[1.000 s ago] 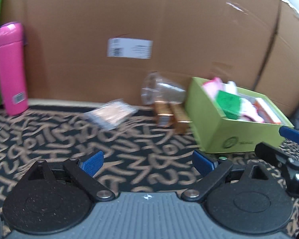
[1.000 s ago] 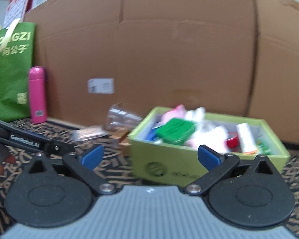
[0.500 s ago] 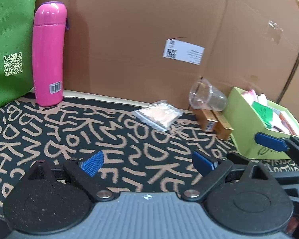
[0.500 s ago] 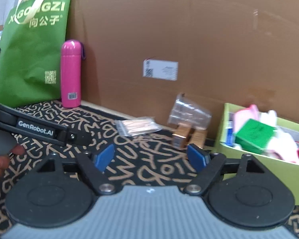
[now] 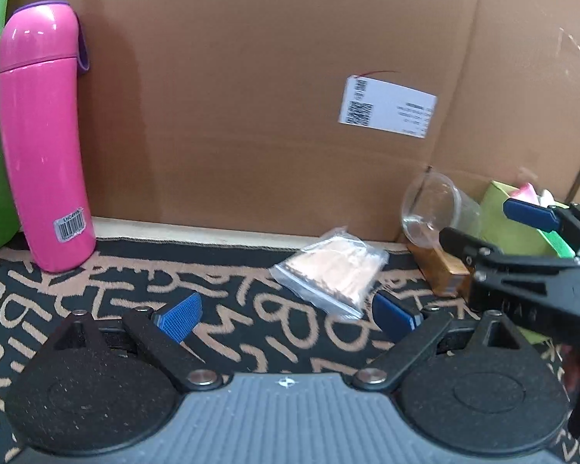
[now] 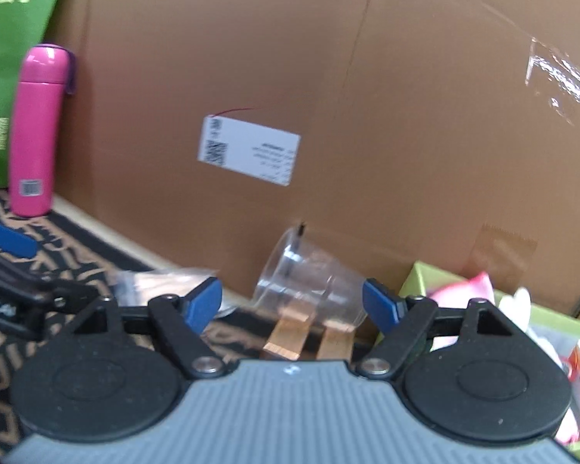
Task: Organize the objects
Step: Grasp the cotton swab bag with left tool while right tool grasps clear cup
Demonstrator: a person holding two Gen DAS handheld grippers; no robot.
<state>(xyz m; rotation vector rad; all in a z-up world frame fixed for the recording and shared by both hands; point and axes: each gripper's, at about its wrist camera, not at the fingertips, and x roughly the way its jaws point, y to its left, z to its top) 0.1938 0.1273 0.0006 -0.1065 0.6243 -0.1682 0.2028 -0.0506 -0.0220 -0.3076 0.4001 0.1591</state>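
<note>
A clear plastic bag of tan sticks [image 5: 334, 272] lies on the patterned mat just ahead of my open, empty left gripper [image 5: 288, 315]. A clear plastic cup [image 6: 309, 288] lies on its side on two small brown boxes [image 6: 288, 332] against the cardboard wall. My right gripper [image 6: 292, 303] is open and empty, its jaws either side of the cup from behind. The cup [image 5: 435, 208] and the brown boxes [image 5: 440, 270] also show in the left wrist view. A green box [image 6: 541, 321] full of small items stands at the right.
A pink bottle [image 5: 44, 143] stands at the left by a green bag [image 6: 9, 31]. A tall cardboard wall [image 5: 270, 96] with a white label closes the back. The black mat with tan letters [image 5: 116, 286] covers the surface. The right gripper's body [image 5: 529, 274] shows at the left view's right edge.
Both grippers have swung left and moved forward, closer to the cardboard wall. The bag now lies just ahead of the left gripper, and the cup sits between the right jaws' line.
</note>
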